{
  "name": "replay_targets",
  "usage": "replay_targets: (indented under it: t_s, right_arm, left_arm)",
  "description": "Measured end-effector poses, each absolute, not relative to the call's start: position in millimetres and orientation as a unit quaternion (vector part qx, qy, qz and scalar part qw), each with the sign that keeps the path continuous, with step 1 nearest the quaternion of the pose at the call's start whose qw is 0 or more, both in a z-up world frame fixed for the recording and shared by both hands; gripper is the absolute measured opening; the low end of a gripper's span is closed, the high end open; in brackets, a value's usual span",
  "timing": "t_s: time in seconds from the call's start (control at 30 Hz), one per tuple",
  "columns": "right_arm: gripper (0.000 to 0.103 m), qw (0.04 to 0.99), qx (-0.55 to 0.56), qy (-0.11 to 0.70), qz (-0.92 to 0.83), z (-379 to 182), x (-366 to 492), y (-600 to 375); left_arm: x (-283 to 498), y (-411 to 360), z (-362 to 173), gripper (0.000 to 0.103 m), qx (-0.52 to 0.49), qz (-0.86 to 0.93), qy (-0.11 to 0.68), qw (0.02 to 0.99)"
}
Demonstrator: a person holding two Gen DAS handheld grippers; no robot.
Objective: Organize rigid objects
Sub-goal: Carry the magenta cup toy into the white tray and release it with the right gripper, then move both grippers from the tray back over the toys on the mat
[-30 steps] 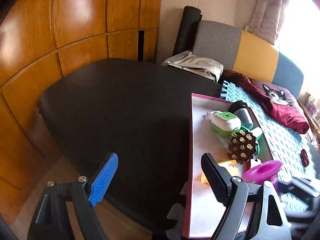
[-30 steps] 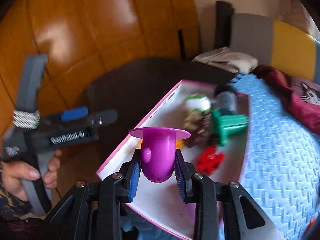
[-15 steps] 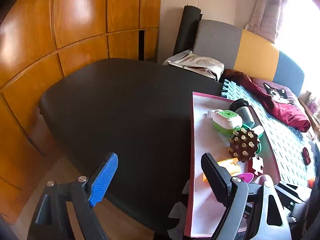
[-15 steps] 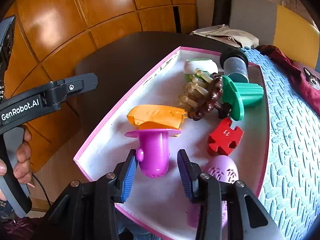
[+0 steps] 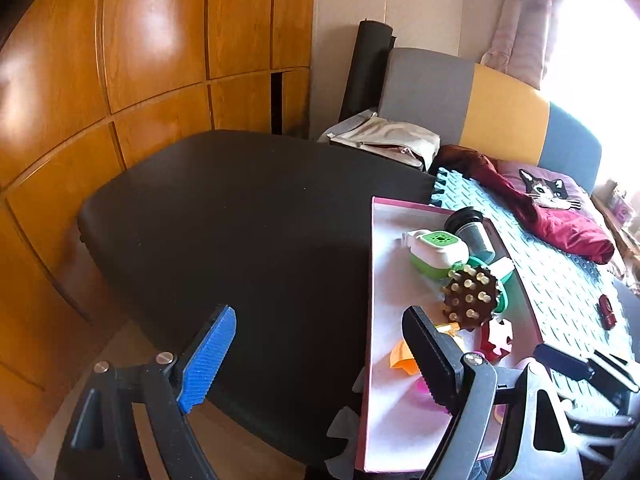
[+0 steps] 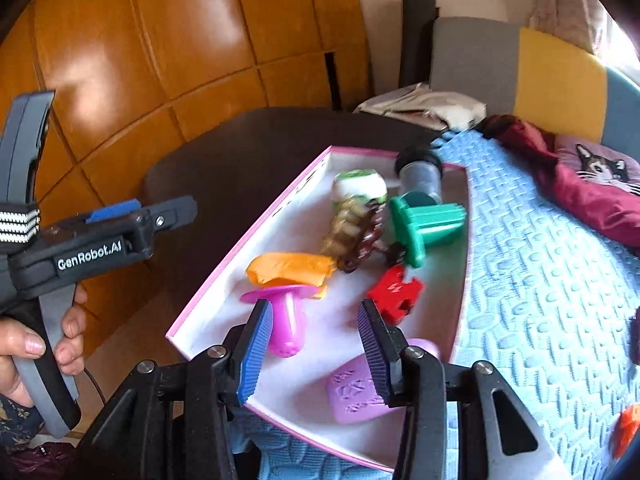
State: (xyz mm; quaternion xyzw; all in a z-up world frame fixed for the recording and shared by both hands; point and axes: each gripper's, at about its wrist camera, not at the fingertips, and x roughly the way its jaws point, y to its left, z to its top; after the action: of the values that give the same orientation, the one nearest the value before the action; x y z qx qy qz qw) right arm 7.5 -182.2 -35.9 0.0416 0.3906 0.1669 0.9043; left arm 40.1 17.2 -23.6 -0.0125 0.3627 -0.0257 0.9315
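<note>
A pink-rimmed white tray [image 6: 256, 236] [image 5: 374, 280] holds several toys: a purple funnel-shaped piece [image 6: 284, 320] standing free, an orange piece [image 6: 292, 268], a red puzzle piece [image 6: 394, 292], a green piece [image 6: 424, 228], a brown studded ball [image 6: 356, 236] [image 5: 470, 298], a lilac block [image 6: 356, 392]. My right gripper [image 6: 316, 356] is open and empty, just in front of the purple piece. My left gripper [image 5: 320, 354] is open and empty over the black table, left of the tray.
The tray lies partly on a black table [image 5: 240, 220] and a blue foam mat [image 6: 540, 280]. A red toy car [image 5: 606, 310] lies on the mat. A maroon cloth [image 5: 560, 224], cat cushion and sofa stand behind. Wooden cabinets line the left.
My right gripper set the purple piece down in the tray, opened, and drew back from it. My left gripper has barely moved.
</note>
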Motion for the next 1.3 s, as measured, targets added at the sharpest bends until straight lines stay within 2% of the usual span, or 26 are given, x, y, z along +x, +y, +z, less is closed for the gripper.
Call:
replay_targets:
  t_s: [0.6,1.1,1.3]
  right_arm:
    - [0.045,0.921,0.097,0.378,0.004,-26.6,-15.1,-306.7]
    - [0.045,0.907,0.132,0.342,-0.207,-18.9,-62.7,-453.2]
    - [0.045,0.866,0.262,0.308,-0.294,-36.6,-97.3,-519.2]
  left_arm:
    - [32.1,-16.6,-10.9,0.086,0.021,-0.068,0.348,0.935]
    - [32.3,-89.0,3.5,0.086,0.069,-0.156,0.338,0.926]
    - [32.2,-147.3,9.5,0.086,0.094,-0.219,0.34,0.91]
